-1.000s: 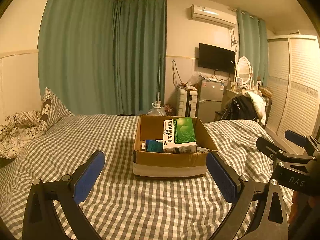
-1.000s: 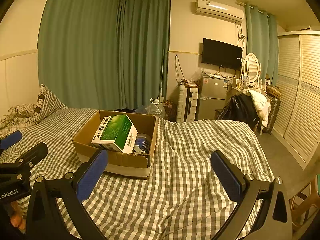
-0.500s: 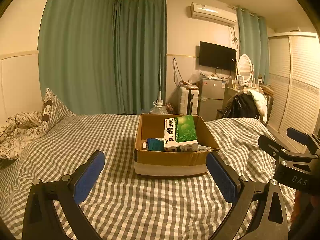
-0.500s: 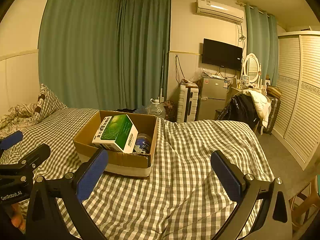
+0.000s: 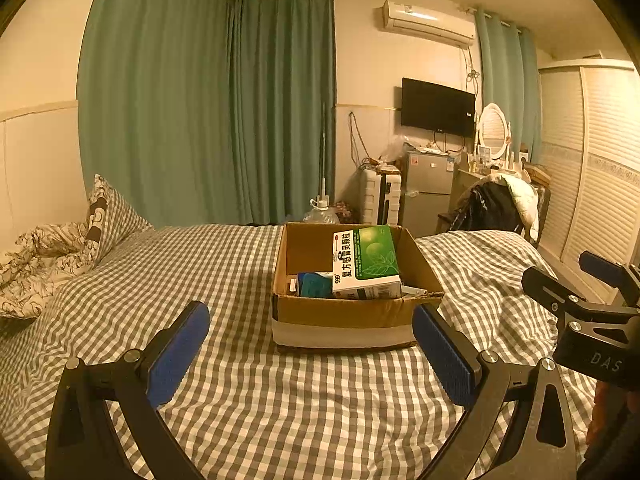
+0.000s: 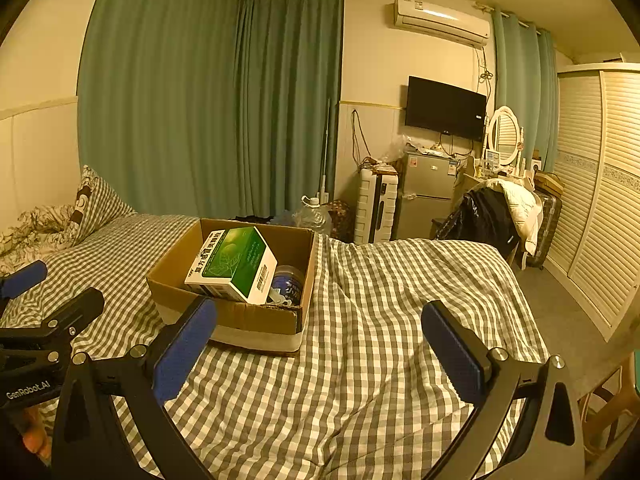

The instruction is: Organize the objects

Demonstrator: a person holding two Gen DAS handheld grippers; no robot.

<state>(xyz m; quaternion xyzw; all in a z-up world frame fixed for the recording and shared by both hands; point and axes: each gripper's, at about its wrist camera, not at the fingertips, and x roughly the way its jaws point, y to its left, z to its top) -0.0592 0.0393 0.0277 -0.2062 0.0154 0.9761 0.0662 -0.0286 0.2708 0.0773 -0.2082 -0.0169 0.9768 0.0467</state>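
Observation:
An open cardboard box (image 5: 352, 314) sits on the checked bed (image 5: 200, 272). A green and white medicine box (image 5: 366, 262) lies on top of its contents, with a blue packet (image 5: 314, 283) beside it. In the right wrist view the cardboard box (image 6: 256, 316) holds the medicine box (image 6: 234, 264) and a dark round jar (image 6: 289, 284). My left gripper (image 5: 310, 346) is open and empty, a short way in front of the cardboard box. My right gripper (image 6: 320, 344) is open and empty, over the bed to the right of the box.
Pillows and a crumpled quilt (image 5: 60, 248) lie at the bed's left end. Past the bed stand a water jug (image 6: 314, 216), a white suitcase (image 6: 376, 204), a small fridge (image 6: 428, 192) and a chair piled with clothes (image 6: 496, 216). A wardrobe (image 6: 600, 184) lines the right wall.
Both grippers have drifted slightly, so the box sits a little higher and farther in the left view. Both stay open and empty.

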